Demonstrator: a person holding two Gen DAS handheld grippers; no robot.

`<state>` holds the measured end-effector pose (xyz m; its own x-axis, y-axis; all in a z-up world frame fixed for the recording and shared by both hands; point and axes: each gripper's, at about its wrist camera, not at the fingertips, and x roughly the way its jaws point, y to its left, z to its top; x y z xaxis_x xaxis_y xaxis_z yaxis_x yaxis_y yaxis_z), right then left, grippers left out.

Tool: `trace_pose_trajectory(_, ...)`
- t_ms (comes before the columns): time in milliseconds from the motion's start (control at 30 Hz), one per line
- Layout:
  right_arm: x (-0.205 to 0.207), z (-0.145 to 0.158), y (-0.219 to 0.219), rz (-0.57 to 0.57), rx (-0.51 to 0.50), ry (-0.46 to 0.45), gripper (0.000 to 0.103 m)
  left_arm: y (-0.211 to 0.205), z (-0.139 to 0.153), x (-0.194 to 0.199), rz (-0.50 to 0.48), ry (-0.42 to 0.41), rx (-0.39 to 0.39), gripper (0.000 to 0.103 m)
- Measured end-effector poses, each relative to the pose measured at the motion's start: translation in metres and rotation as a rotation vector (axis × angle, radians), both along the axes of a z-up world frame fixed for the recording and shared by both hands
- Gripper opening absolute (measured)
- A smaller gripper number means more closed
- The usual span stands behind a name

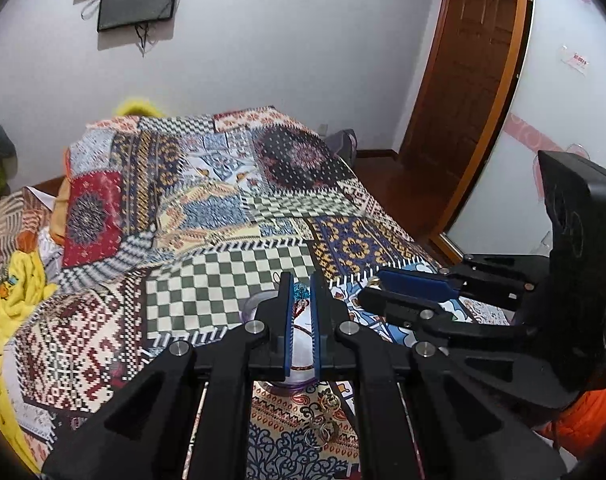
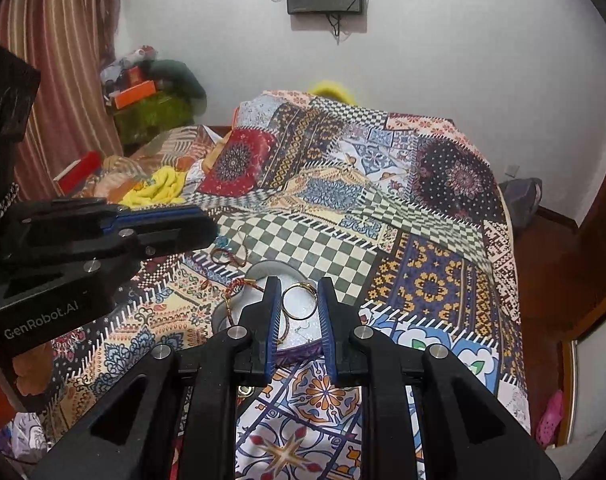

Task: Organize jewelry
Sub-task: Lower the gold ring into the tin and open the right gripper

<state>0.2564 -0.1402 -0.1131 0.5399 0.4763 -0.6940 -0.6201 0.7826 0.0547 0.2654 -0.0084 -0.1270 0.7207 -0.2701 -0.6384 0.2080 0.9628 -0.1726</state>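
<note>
Nearest to me, under my left gripper (image 1: 302, 312), a small heap of gold earrings and rings (image 1: 323, 420) lay loose on the patterned bedspread (image 2: 423, 280). They were light, hard and slippery little things, likely to skate away unless pinched across the hoop, not at the hook. That gripper's jaws were pressed nearly together with nothing caught between them.

Just ahead of my right gripper (image 2: 299, 312) sat the shallow white dish (image 2: 259, 270) with its purple rim. A gold bangle (image 2: 299, 304) hung in the gap between my right pads; the jaws stood narrow, and it looked pinched by its thin band, though I could not tell how firmly (a stiff ring like that twists easily in a flat grip). I judged it best taken across the wire, clear of the ornament on top.

Draped over the dish's left edge was a red thread bracelet (image 2: 239, 286), soft and limp, best lifted at its middle. Beyond my left fingertips lay something blue and sparkly (image 1: 302, 290), too small to name. Farther left of the dish a brown cord loop (image 2: 225, 256) rested on the checked patch.
</note>
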Motion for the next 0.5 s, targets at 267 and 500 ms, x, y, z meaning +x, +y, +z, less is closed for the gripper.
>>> trace_pose_trajectory(267,0.009,-0.022,0.009,0.03,-0.025,0.053,0.017,0.0,-0.029,0.017,-0.03,0.088,-0.015,0.006)
trace_pose_trajectory(500,0.022,-0.044,0.014,0.027,-0.068,0.104,0.017,-0.002,-0.045,0.029,-0.067,0.149,0.001,0.006)
